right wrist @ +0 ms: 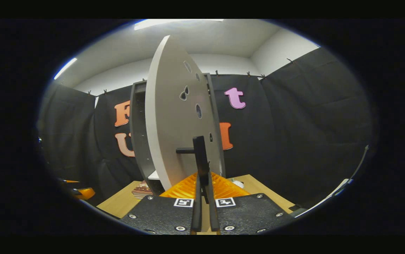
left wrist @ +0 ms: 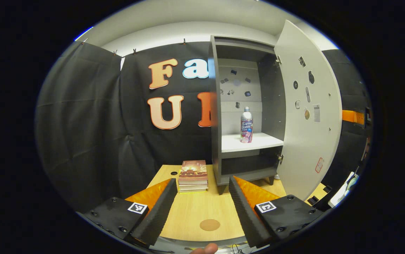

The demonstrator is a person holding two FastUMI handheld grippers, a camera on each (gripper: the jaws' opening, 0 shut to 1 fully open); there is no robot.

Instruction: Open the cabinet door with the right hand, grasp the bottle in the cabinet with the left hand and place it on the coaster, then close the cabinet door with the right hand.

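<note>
The right gripper (right wrist: 205,190) was clamped on the open door's (right wrist: 174,123) handle (right wrist: 199,155); the left gripper (left wrist: 202,197) gaped empty, facing the bottle (left wrist: 246,125).

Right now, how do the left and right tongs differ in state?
The left tongs stand wide open and hold nothing; the right tongs are shut on the cabinet door's handle. The left tongs hang above the table, facing the bottle on its shelf; the right tongs sit against the open door. Both carry square markers.
</note>
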